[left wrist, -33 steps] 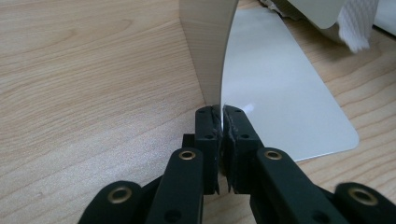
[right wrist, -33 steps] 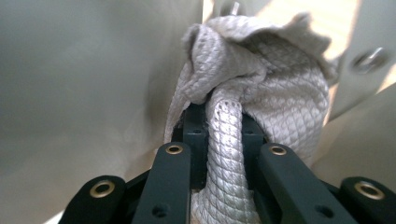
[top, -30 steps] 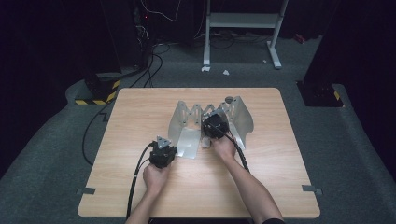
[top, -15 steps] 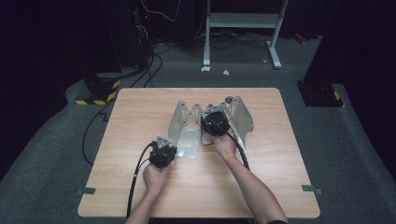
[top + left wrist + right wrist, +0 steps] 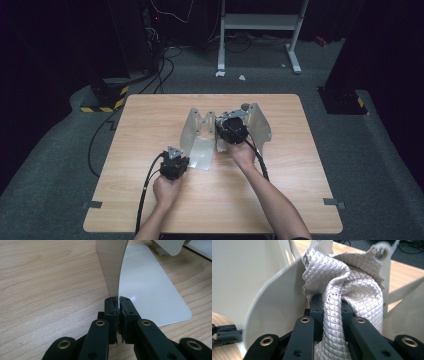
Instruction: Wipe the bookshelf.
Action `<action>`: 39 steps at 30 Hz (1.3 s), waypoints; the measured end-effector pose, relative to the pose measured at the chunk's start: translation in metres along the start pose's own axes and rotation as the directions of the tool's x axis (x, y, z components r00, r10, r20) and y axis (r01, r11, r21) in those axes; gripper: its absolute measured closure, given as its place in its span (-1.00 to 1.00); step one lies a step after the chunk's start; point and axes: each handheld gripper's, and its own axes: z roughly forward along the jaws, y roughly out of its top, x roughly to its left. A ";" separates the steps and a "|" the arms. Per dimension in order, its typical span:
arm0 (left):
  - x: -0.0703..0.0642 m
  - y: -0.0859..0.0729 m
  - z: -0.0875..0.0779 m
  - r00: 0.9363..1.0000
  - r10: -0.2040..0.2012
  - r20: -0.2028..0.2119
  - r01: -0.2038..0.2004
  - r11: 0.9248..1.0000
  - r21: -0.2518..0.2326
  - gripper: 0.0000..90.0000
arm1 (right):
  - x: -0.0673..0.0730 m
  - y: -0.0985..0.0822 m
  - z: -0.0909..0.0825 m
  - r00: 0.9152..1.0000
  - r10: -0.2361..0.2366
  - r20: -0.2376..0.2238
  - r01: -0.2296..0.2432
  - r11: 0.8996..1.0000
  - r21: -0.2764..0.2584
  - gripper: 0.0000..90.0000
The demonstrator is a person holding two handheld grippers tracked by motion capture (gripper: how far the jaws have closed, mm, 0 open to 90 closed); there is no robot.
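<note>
Quilted cloth (image 5: 352,287) bunched inside the metal rack (image 5: 260,122) on the counter (image 5: 150,120), pinched in your right gripper (image 5: 329,305) jaws; left gripper (image 5: 119,305) jaws clamp the rack's plate edge — a snag could tip it.

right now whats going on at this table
A person works at a wooden table with tongs in each hand. The left tongs are shut on the thin upright edge of a grey metal rack, pinning it in place. The right tongs are shut on a bunched, diamond-textured pale cloth, held up among the rack's curved panels. Whether the cloth is going in or coming out can't be told.
</note>
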 end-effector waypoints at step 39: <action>-0.001 0.000 -0.001 1.000 0.012 -0.011 -0.012 1.000 0.001 0.88 | 0.001 -0.003 0.016 1.000 -0.004 -0.003 0.004 0.999 0.035 0.77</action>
